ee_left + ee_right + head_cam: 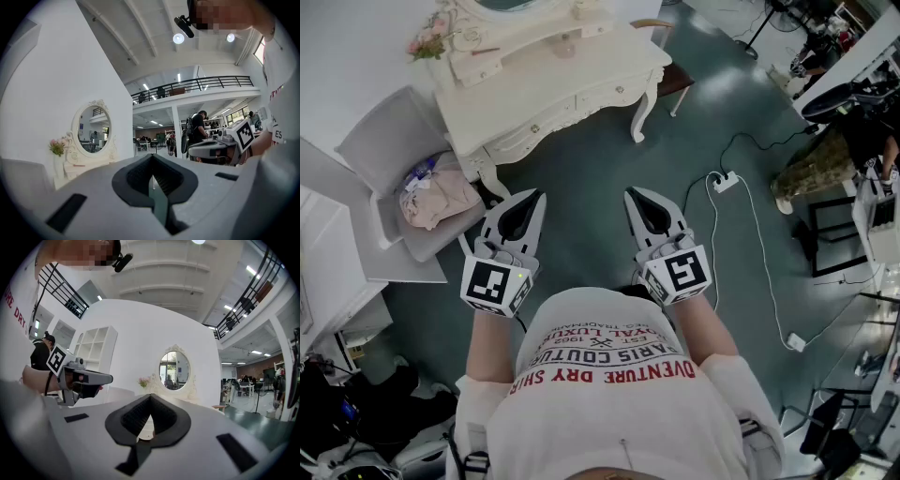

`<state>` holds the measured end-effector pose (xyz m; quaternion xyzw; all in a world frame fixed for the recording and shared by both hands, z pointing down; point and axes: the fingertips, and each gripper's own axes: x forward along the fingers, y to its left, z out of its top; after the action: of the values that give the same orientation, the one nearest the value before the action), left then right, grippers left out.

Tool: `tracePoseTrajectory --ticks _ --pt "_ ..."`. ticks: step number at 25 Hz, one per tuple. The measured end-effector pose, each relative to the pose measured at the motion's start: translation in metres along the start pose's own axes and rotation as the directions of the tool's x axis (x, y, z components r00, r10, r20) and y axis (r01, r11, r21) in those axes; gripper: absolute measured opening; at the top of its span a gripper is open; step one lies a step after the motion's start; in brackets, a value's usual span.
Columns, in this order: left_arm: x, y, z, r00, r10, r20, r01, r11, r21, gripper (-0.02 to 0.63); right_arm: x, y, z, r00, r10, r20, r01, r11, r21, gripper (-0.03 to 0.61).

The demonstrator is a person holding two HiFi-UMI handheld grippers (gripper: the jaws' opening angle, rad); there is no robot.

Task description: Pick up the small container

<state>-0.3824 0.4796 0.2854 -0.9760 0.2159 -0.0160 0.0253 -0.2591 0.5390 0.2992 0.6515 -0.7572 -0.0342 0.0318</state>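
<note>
I stand on a green floor facing a cream dressing table (534,103) with an oval mirror (92,129) and pink flowers (427,42). I cannot make out a small container for certain; a small pale item (565,44) sits on the tabletop. My left gripper (525,208) and right gripper (642,202) are held side by side at waist height, short of the table, pointing toward it. The left gripper (152,161) has its jaws together with nothing between them. The right gripper (151,400) is likewise shut and empty, and the mirror (174,370) shows beyond it.
A grey chair (389,141) holding a pink bag (439,199) stands left of the table. A white power strip (724,181) and its cable lie on the floor to the right. Black stands and a seated person (881,150) are at the far right.
</note>
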Motion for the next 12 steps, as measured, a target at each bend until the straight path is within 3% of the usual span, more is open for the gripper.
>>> tracePoseTrajectory --ticks 12 --pt "0.003 0.002 0.008 1.0 -0.018 0.003 0.018 1.0 0.02 0.006 0.011 -0.006 0.0 1.0 -0.023 0.01 0.023 1.0 0.009 -0.002"
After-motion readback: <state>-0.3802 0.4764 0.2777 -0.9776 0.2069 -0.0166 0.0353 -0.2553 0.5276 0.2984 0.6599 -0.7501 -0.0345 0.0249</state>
